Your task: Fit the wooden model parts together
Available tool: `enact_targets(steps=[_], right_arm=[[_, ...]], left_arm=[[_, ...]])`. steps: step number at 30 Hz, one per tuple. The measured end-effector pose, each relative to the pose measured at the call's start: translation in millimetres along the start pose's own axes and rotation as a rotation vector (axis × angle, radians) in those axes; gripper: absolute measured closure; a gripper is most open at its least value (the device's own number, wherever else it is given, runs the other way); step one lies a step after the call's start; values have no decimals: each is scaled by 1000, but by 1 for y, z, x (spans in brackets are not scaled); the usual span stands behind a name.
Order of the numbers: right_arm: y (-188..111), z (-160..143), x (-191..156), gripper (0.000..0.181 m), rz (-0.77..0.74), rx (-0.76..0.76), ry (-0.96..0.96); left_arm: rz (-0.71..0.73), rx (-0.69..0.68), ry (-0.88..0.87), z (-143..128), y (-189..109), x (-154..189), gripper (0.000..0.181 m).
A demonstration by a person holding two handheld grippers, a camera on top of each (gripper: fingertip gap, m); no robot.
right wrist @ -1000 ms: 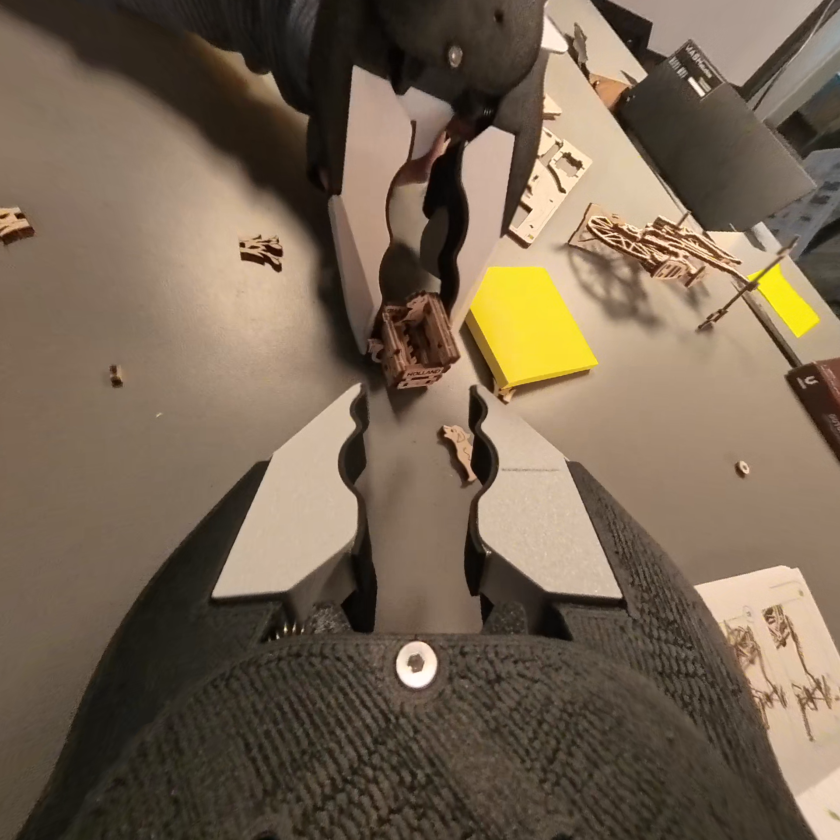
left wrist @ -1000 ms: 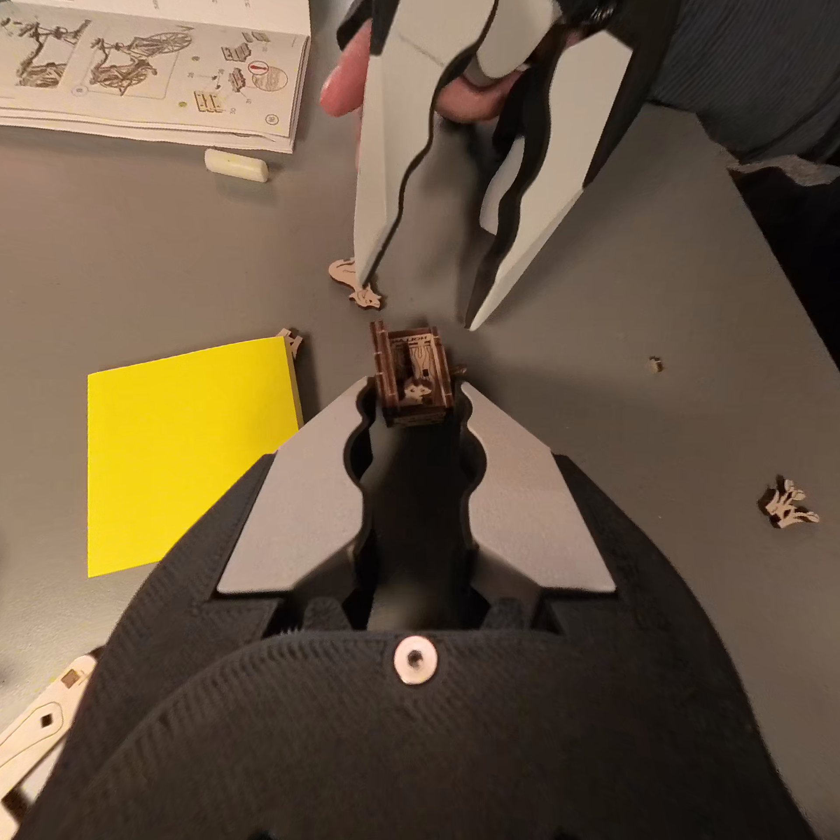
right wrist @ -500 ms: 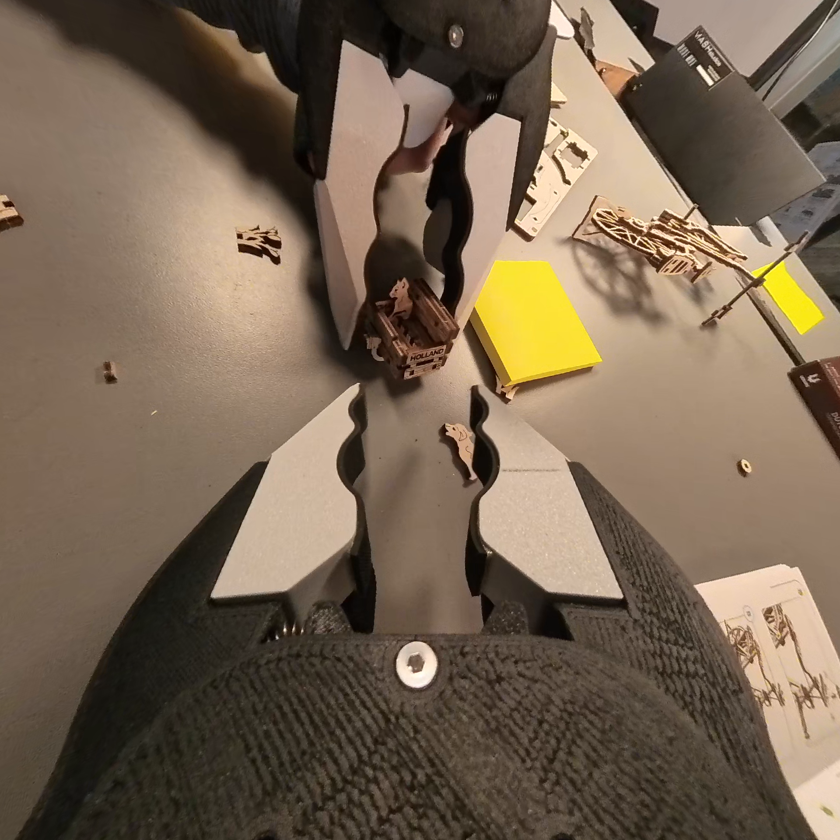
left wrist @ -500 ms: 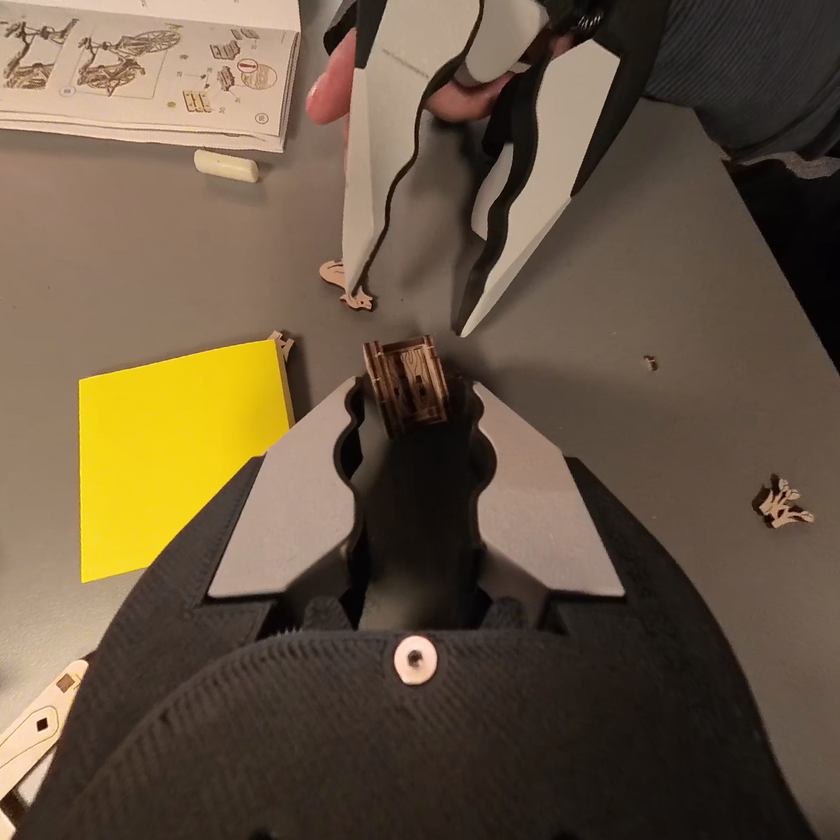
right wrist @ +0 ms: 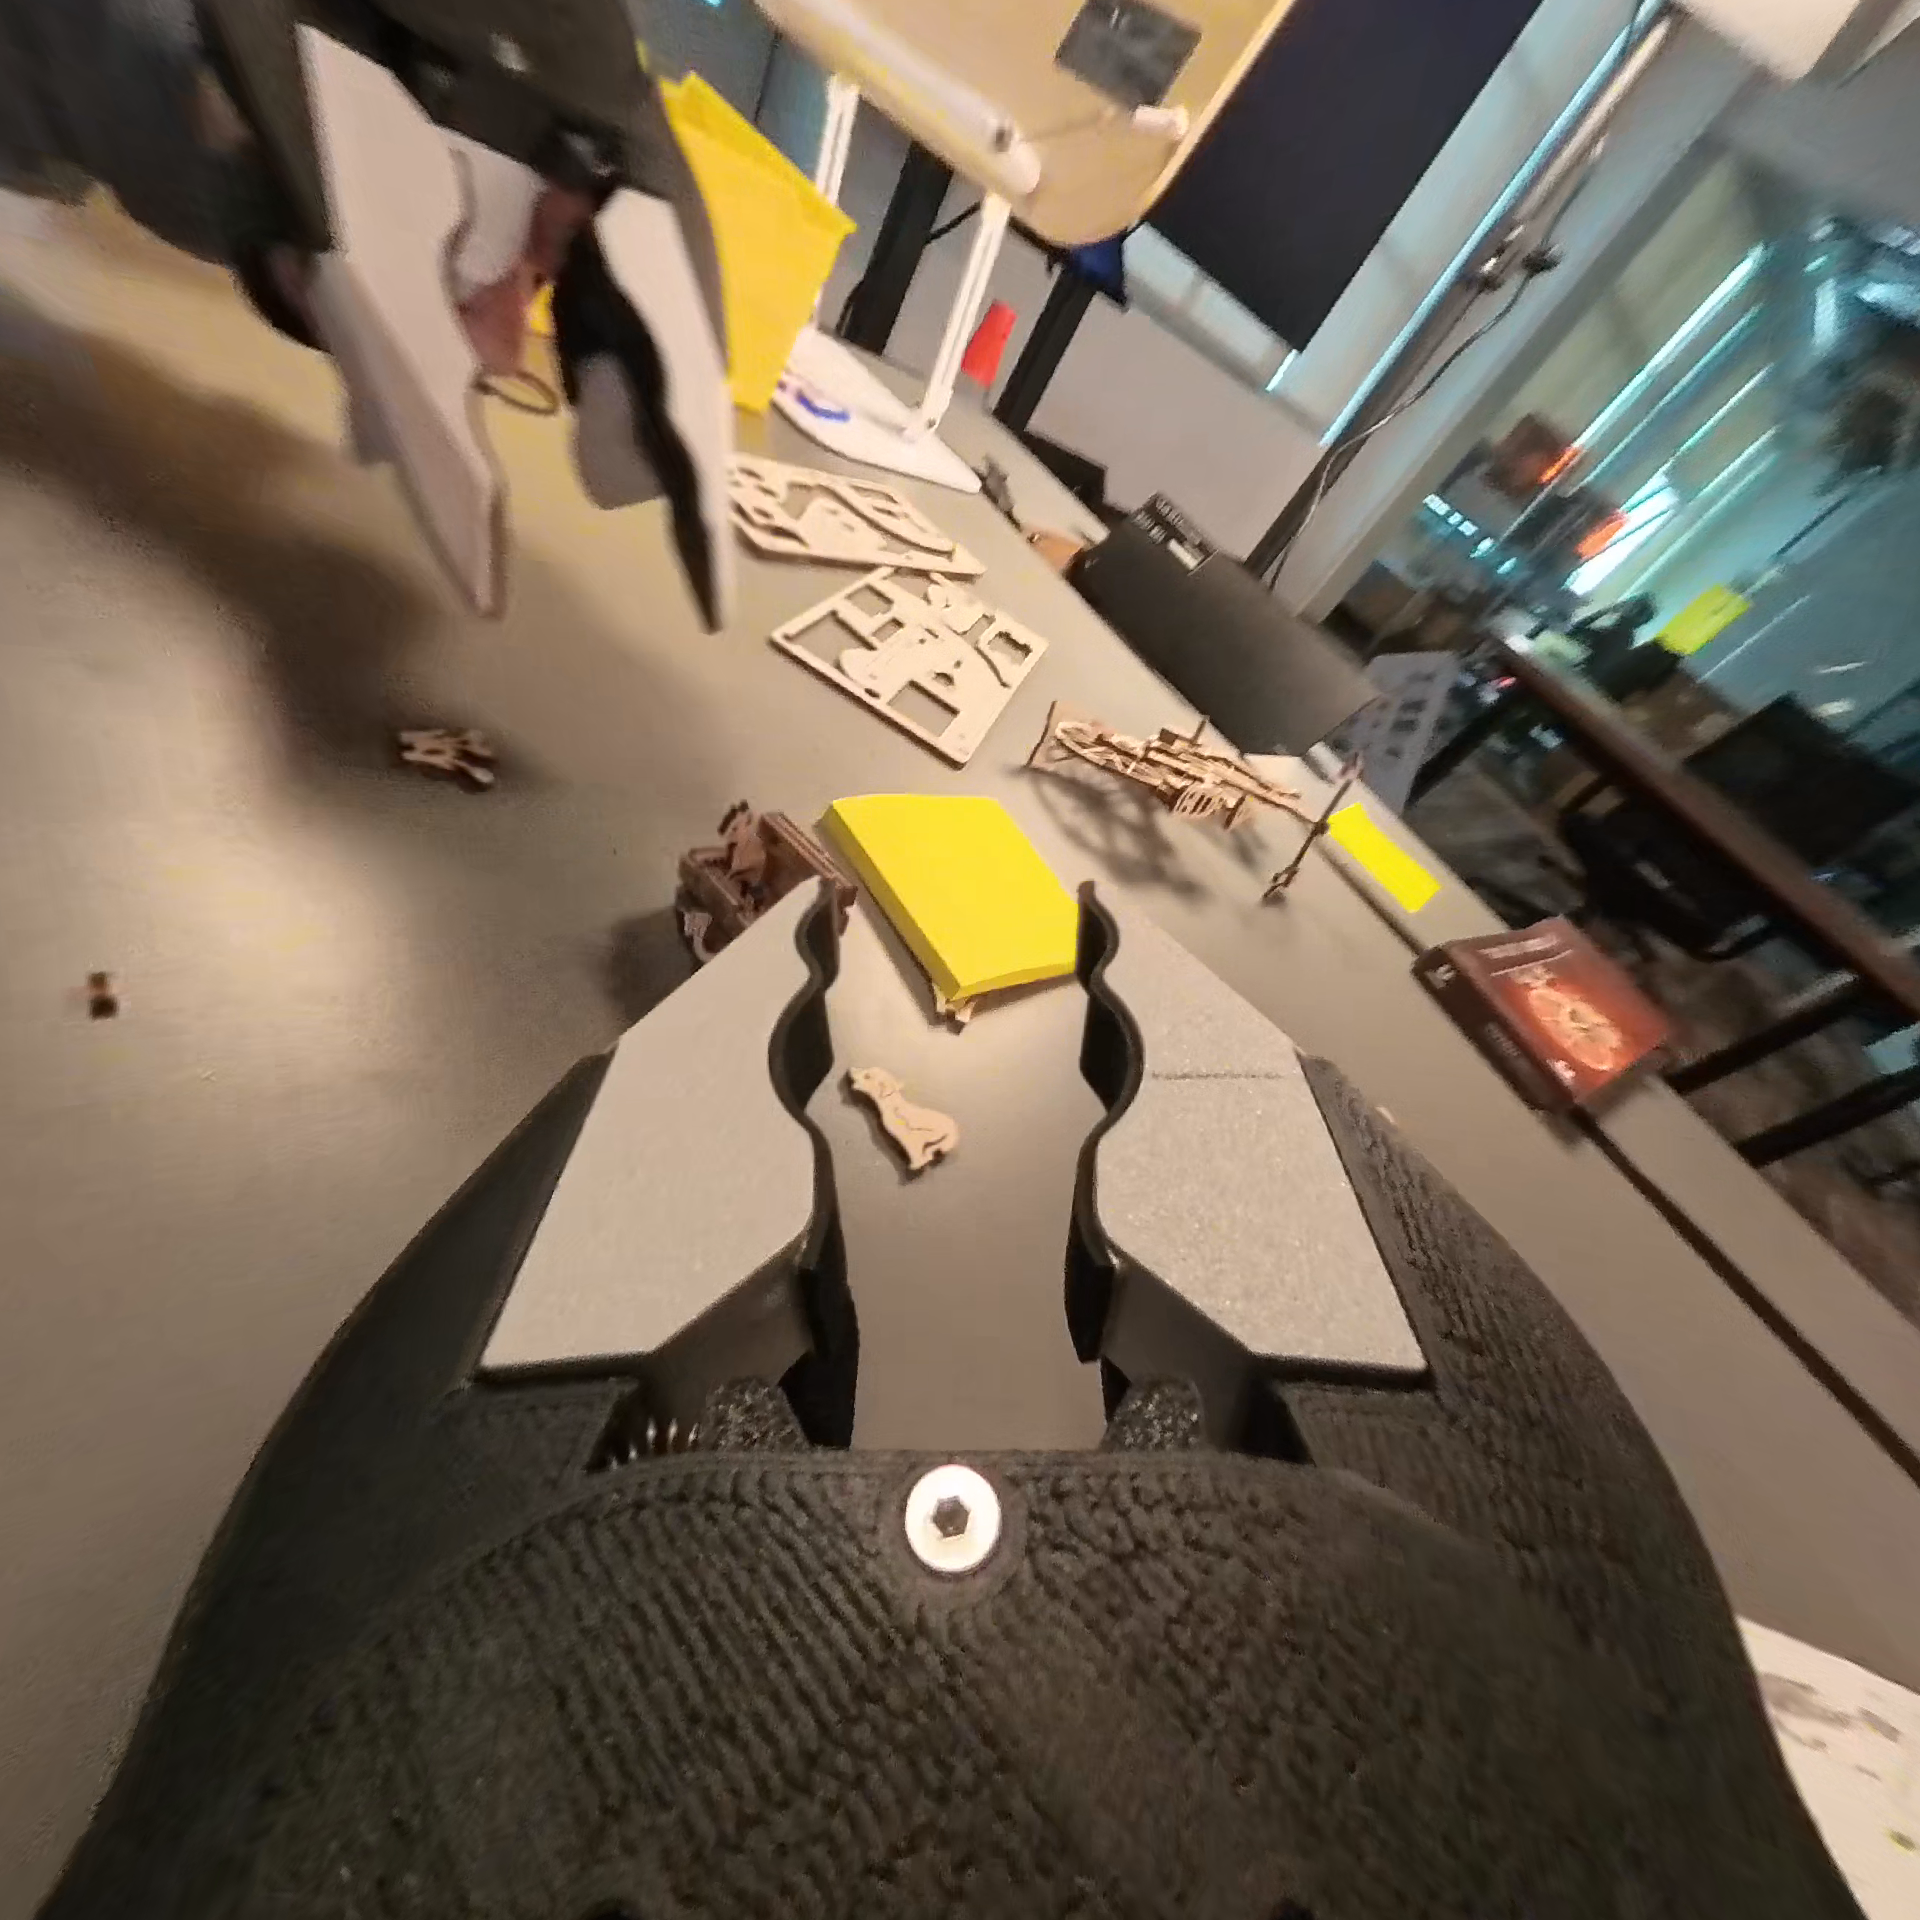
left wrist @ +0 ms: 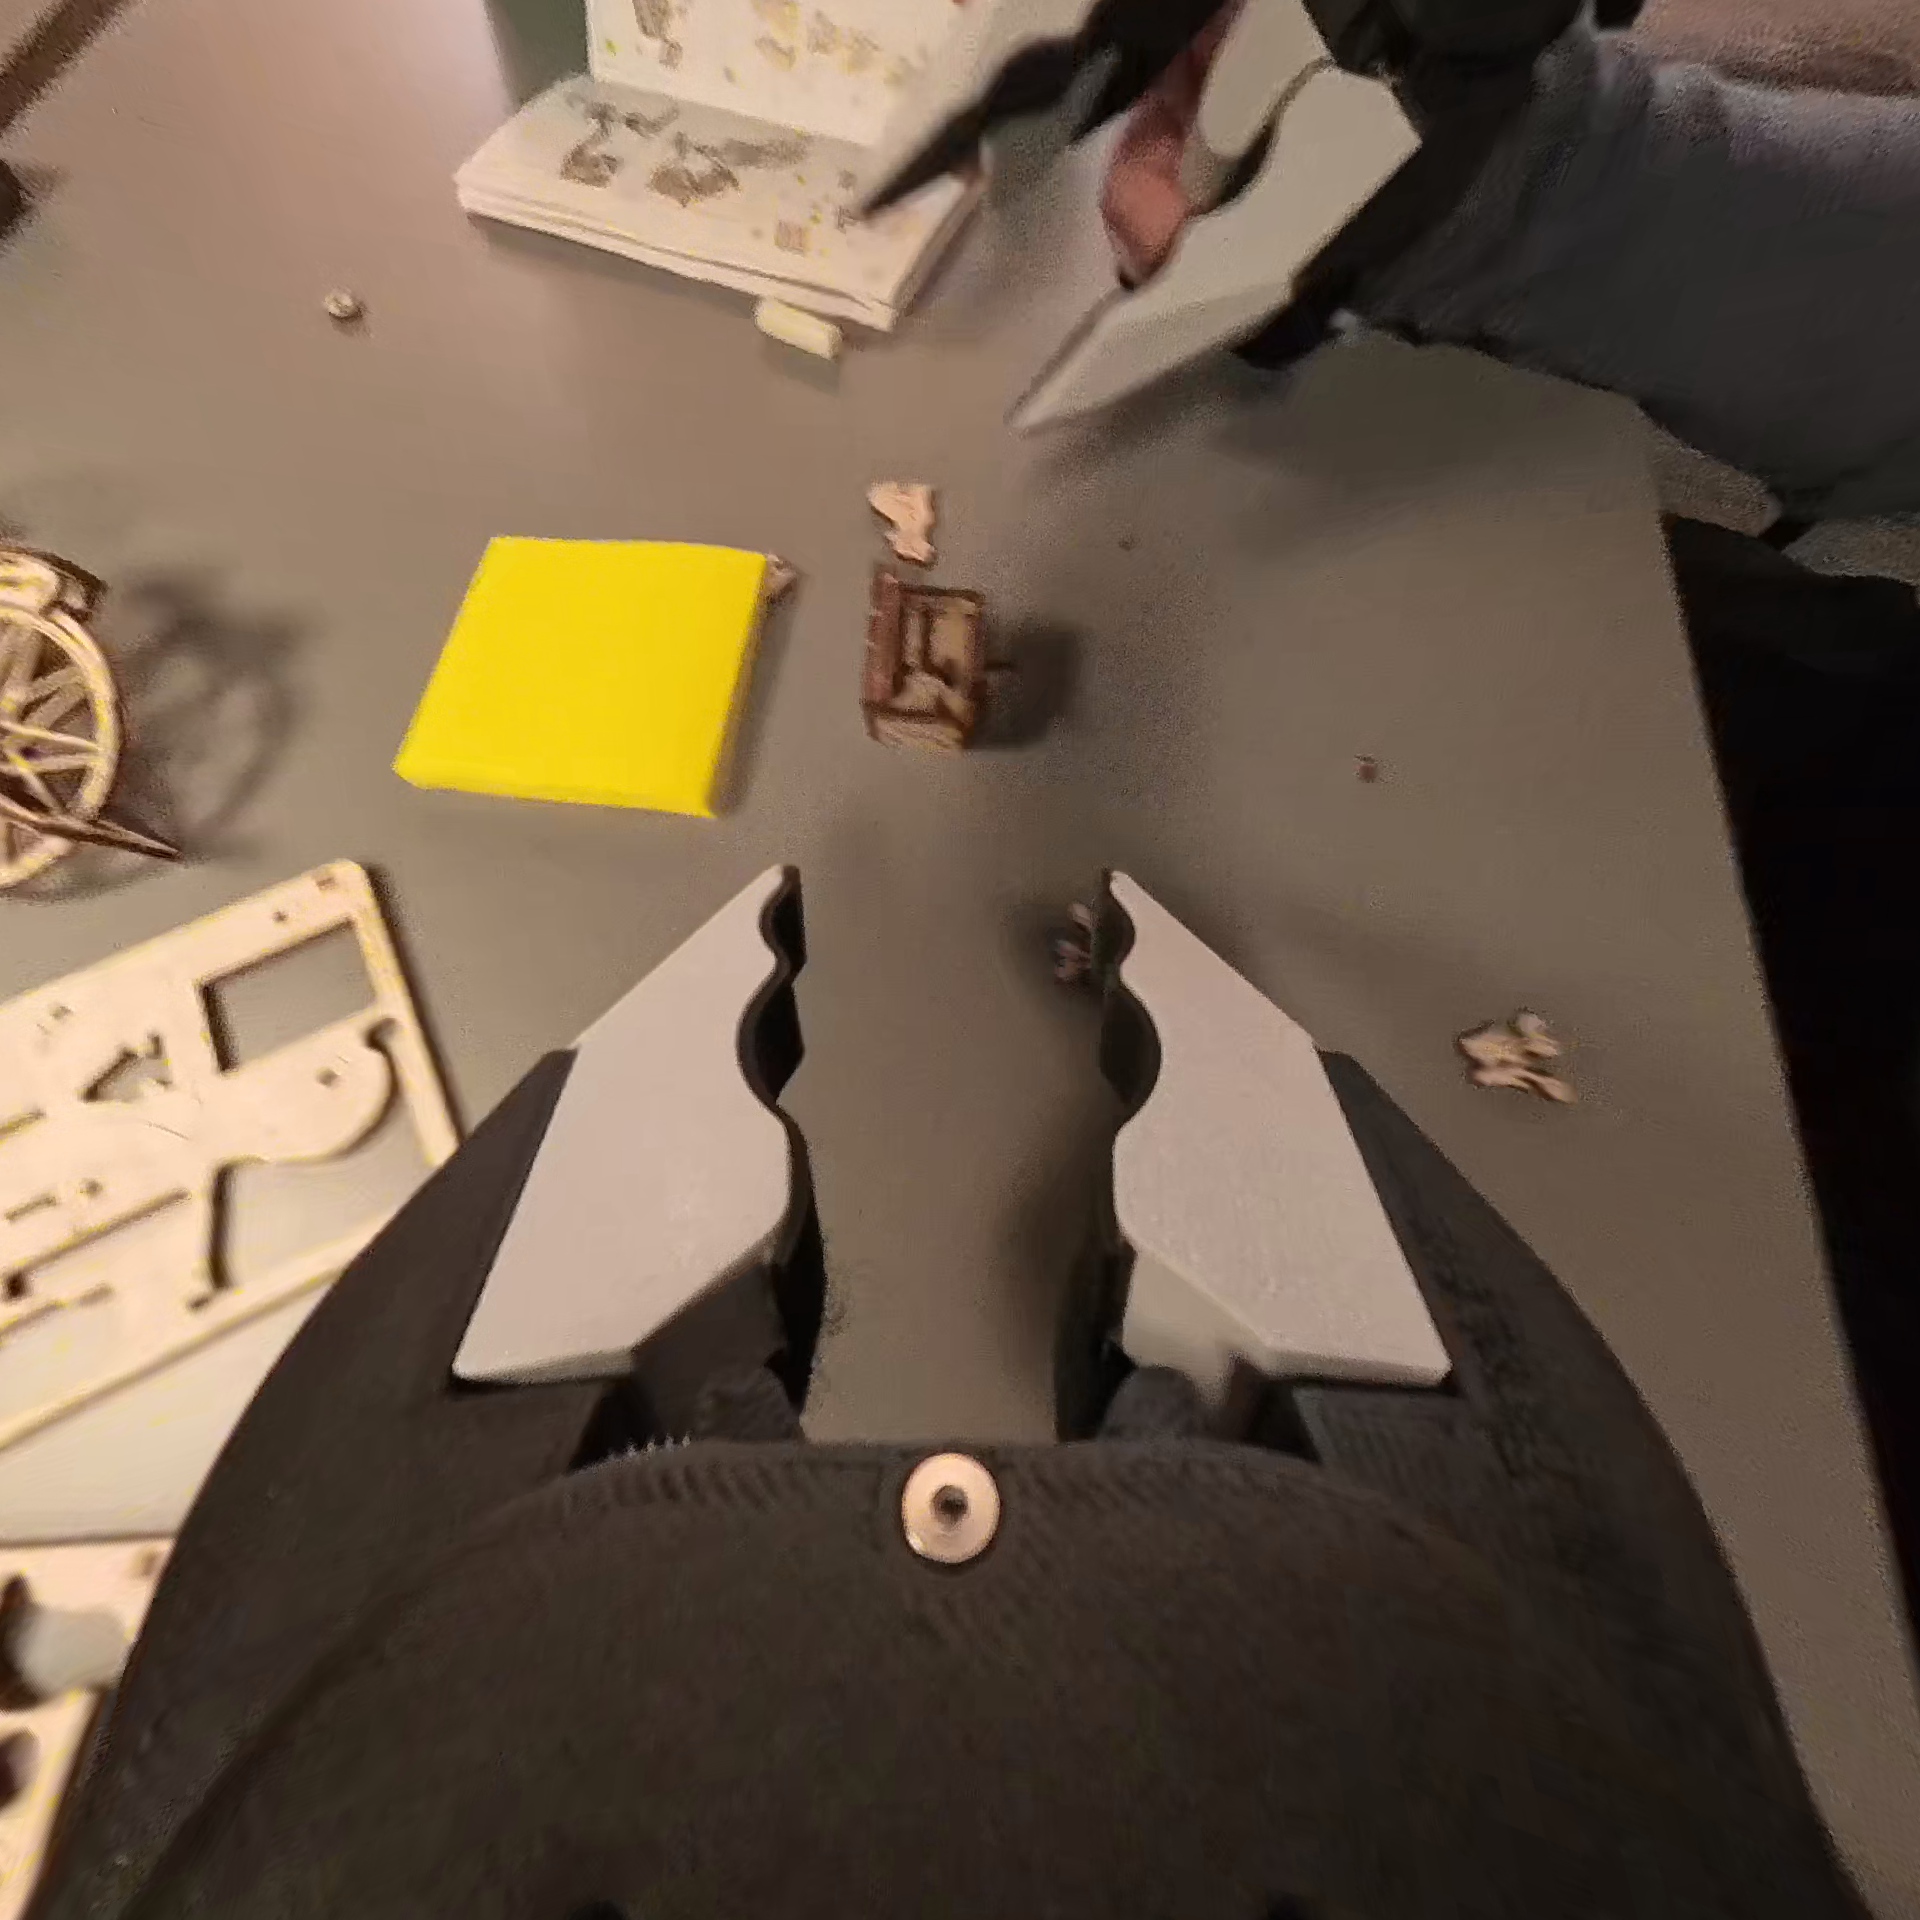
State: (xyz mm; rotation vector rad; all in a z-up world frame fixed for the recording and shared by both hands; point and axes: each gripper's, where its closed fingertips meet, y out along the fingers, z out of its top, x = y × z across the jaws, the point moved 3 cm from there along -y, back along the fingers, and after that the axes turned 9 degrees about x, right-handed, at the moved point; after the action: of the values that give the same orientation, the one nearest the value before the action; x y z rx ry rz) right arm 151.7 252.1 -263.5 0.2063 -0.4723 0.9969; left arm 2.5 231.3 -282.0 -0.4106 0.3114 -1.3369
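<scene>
A small dark wooden crate [left wrist: 925, 665], an assembled model part, is seen standing on the grey table [left wrist: 1299, 831], just beside a yellow pad of sticky notes [left wrist: 587, 675]. A small figure-shaped piece is set inside the crate, visible from the right wrist view [right wrist: 743, 831]; its exact form is blurred. A flat pale animal-shaped cutout [left wrist: 904, 520] lies just beyond the crate, apart from it.

The left gripper [left wrist: 951, 909] is held above the table with its jaws spread wide and nothing between them. A tiny wooden piece [left wrist: 1070, 940] is partly hidden behind its right fingertip. The right gripper [right wrist: 951, 904] is likewise parted and empty, and the same cutout [right wrist: 904, 1117] is seen lying on the table in the gap between its fingers, untouched as far as can be told.

Punched-out plywood sheets [left wrist: 156, 1122], a spoked wooden wheel model [left wrist: 47, 727] and an open instruction booklet [left wrist: 727, 208] are spread around the table. Another small loose piece [left wrist: 1512, 1055] lies near the table's right edge.
</scene>
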Motion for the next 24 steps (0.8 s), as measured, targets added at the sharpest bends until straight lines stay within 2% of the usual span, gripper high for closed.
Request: enact_targets(steps=[6,9,13,17,20,24], right_arm=[[1,12,-9,142,-4,75,-19],[-2,18,-13,145,2,101,-2],[-7,23,-18,149,11,127,40],[-3,18,-20,148,39,47,144],[3,17,-32,154,104,-11,245],[12,21,-55,159,205,-76,408]], left_arm=[[-14,-98,-44,-26,4,35,138],[-19,-111,-68,-34,13,36,143],[-23,-117,-57,-30,18,33,152],[-8,-205,7,-29,20,32,163],[-12,-263,68,-28,20,33,163],[47,-217,289,-21,24,34,164]])
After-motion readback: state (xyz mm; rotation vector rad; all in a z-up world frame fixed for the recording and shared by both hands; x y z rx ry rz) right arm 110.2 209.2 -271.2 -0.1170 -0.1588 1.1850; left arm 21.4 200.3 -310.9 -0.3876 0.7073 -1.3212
